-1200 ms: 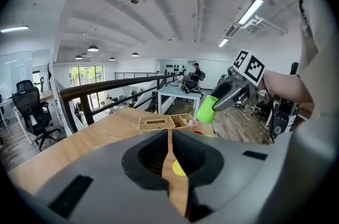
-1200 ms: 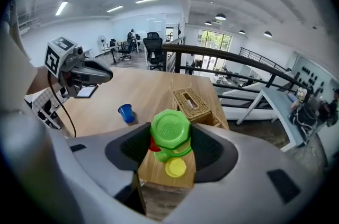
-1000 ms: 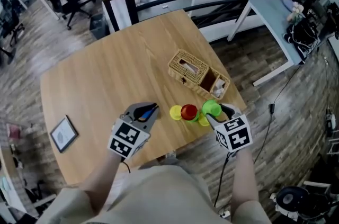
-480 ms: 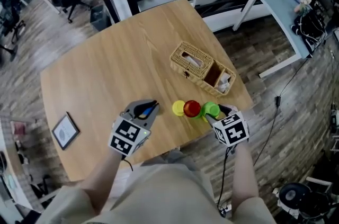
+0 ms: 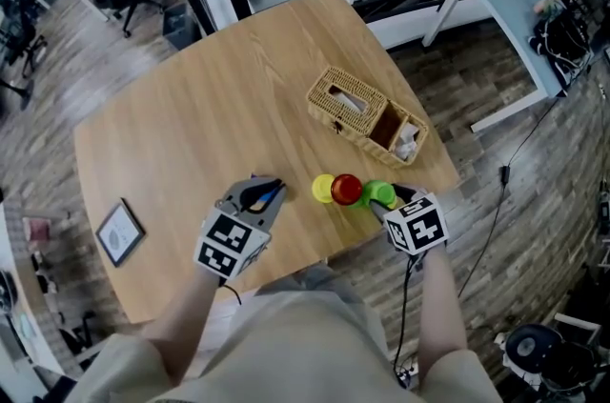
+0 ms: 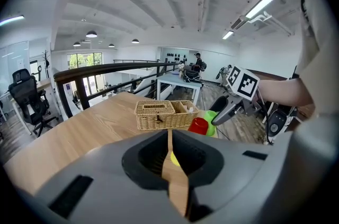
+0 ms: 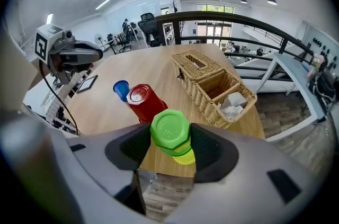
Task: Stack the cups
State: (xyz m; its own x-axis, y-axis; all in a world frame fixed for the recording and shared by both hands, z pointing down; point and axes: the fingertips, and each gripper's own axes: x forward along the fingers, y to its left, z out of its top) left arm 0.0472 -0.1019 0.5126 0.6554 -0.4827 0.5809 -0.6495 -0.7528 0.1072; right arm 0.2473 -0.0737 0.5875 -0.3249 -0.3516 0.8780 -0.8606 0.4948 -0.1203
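Observation:
My right gripper [image 7: 170, 135] is shut on an upside-down green cup [image 7: 170, 132], whose sides meet both jaws. A yellow-green cup [image 7: 185, 157] shows just under it. Close beside it, an upside-down red cup [image 7: 144, 102] stands on the wooden table [image 5: 191, 125], with a blue cup [image 7: 121, 88] beyond. In the head view a yellow cup [image 5: 322, 189], the red cup [image 5: 345, 189] and the green cup [image 5: 379, 194] form a row near the front edge. To their left, my left gripper [image 5: 267, 193] is shut and holds nothing.
A wicker basket [image 5: 367, 117] with a tissue box and white packets sits behind the cups. A small framed card [image 5: 119, 234] lies at the table's left. The table's front edge runs just under the green cup. A railing and office chairs lie beyond.
My right gripper has come down with the green cup, closer to the table and the red cup. The left gripper has sunk slightly. The standing cups have not moved.

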